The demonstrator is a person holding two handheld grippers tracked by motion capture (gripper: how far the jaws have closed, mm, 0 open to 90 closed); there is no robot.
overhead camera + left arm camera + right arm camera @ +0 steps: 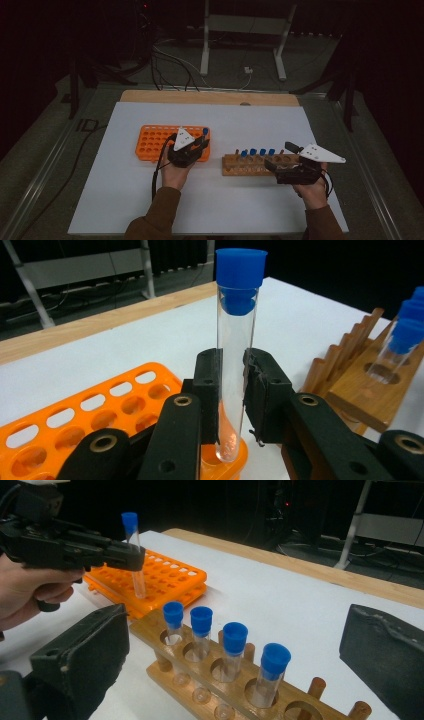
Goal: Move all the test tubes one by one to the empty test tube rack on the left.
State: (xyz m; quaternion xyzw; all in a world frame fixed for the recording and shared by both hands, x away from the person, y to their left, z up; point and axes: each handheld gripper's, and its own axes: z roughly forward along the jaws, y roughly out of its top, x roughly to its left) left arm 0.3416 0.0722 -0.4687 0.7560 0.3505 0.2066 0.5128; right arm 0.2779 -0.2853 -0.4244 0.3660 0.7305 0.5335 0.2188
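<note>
Left tool [231,405] holds test tube [235,355] upright.

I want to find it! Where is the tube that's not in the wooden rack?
The left claw holds the blue-capped tube upright, its bottom just over a corner hole of the orange rack, left of the wooden rack.

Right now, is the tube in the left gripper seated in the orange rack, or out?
Partly in. The tube, upright and clamped in the left gripper, has its round bottom just entering a corner hole of the orange rack.
</note>
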